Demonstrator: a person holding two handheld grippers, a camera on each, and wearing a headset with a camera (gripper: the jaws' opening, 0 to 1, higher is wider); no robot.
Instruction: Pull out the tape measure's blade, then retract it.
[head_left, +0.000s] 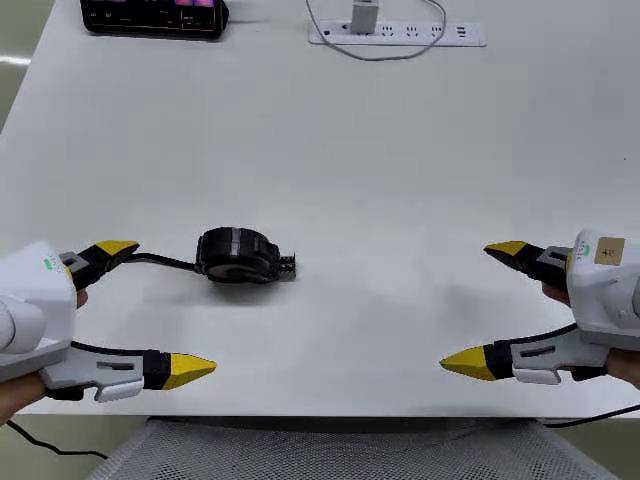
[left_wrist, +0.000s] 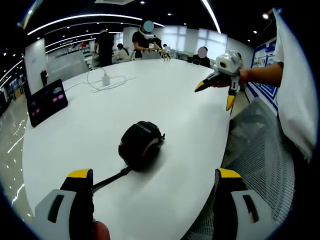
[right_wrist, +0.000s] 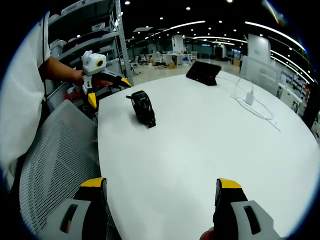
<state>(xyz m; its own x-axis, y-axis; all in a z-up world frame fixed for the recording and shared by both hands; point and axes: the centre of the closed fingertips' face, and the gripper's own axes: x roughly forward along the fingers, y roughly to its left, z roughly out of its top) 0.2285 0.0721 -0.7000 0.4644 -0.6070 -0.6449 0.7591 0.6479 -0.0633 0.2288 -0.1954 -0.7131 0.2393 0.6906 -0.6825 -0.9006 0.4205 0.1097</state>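
A black tape measure (head_left: 238, 255) lies on the white table (head_left: 340, 150), its blade tip pointing right and a black strap trailing left. It also appears in the left gripper view as the tape measure (left_wrist: 141, 144) and in the right gripper view as the tape measure (right_wrist: 142, 106). My left gripper (head_left: 155, 307) stands open just left of it, yellow tips apart, nothing between them. My right gripper (head_left: 478, 306) is open far to the right near the table's front edge, holding nothing. The blade looks retracted.
A dark tablet (head_left: 155, 15) stands at the back left. A white power strip (head_left: 398, 33) with a charger and cable lies at the back centre. A mesh chair back (head_left: 340, 450) sits below the front table edge. People stand in the distance (left_wrist: 145, 37).
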